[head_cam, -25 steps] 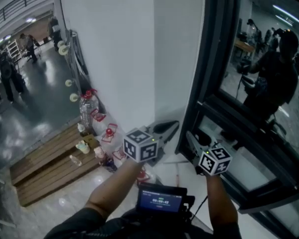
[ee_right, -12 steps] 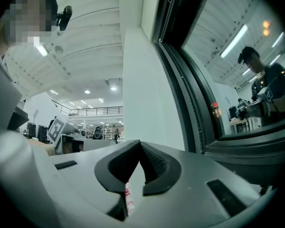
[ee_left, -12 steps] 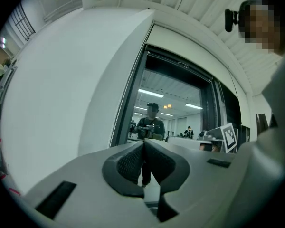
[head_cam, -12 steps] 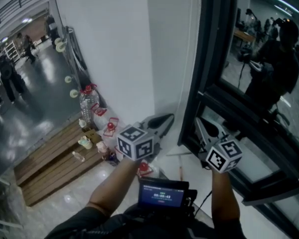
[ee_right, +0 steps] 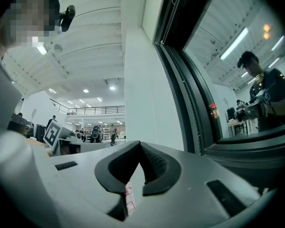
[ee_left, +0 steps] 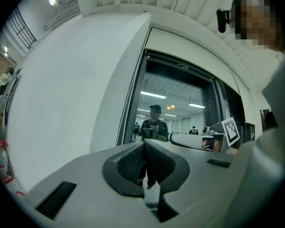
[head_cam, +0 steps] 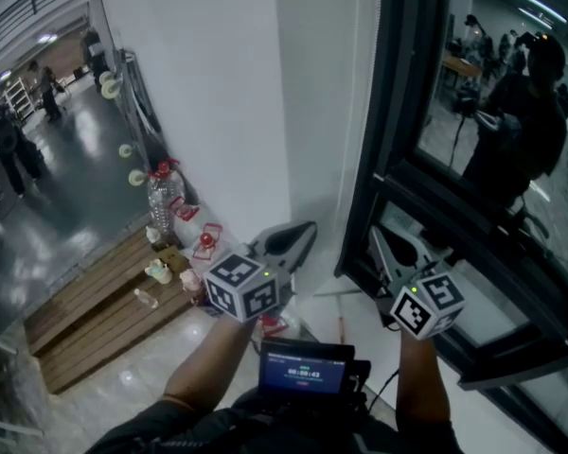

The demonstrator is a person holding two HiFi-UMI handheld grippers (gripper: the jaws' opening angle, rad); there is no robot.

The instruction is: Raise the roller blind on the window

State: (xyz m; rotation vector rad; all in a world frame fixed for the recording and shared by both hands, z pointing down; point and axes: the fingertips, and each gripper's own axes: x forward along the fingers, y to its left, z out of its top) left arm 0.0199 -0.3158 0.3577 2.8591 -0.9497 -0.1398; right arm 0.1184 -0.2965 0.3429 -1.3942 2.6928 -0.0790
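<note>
the left gripper (head_cam: 301,233) has its jaws closed tip to tip, with nothing seen between them. the roller blind's bead chain (ee_left: 128,110) hangs down the dark window frame (ee_left: 137,91), beyond those jaws and just to their left, apart from them. the right gripper (head_cam: 382,242) sits beside the left one, nearer the glass (head_cam: 511,130). its jaws have just been closing and meet at the tips, with no chain visible between them. the window frame rises just right of these jaws. the blind's fabric cannot be picked out.
</note>
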